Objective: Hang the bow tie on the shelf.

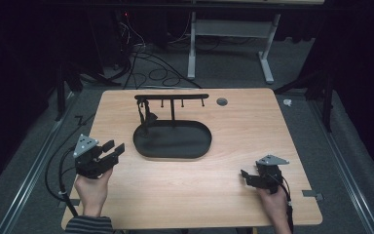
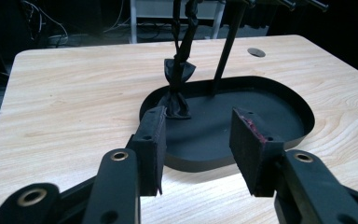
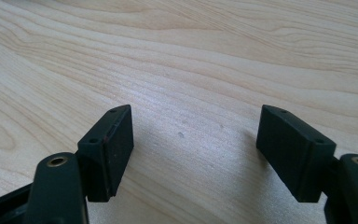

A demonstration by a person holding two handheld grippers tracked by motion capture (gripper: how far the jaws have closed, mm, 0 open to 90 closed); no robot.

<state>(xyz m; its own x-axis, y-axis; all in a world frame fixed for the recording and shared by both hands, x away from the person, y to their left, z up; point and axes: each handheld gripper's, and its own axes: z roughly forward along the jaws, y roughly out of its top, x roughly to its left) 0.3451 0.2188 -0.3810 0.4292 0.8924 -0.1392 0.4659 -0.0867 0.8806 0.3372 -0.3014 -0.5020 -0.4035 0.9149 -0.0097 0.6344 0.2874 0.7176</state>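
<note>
High view: two tongs (image 1: pixel 114 149) (image 1: pixel 244 176), one tray (image 1: pixel 141 146)

A: How's the light looking from up high?

B: Room is sitting dark around me; the table (image 1: pixel 253 141) is getting lit from above, and the floor is fading to black at the edges. The picture is looking soft and a bit grainy.

A: And along my grippers?

B: Brighter. A pale sheen is glaring off the wood between my right gripper (image 3: pixel 193 154) jaws. My left gripper (image 2: pixel 198 149) is casting shadow under its pads; the black tray (image 2: pixel 279 91) is swallowing detail, and the near arms are blurring.
</note>
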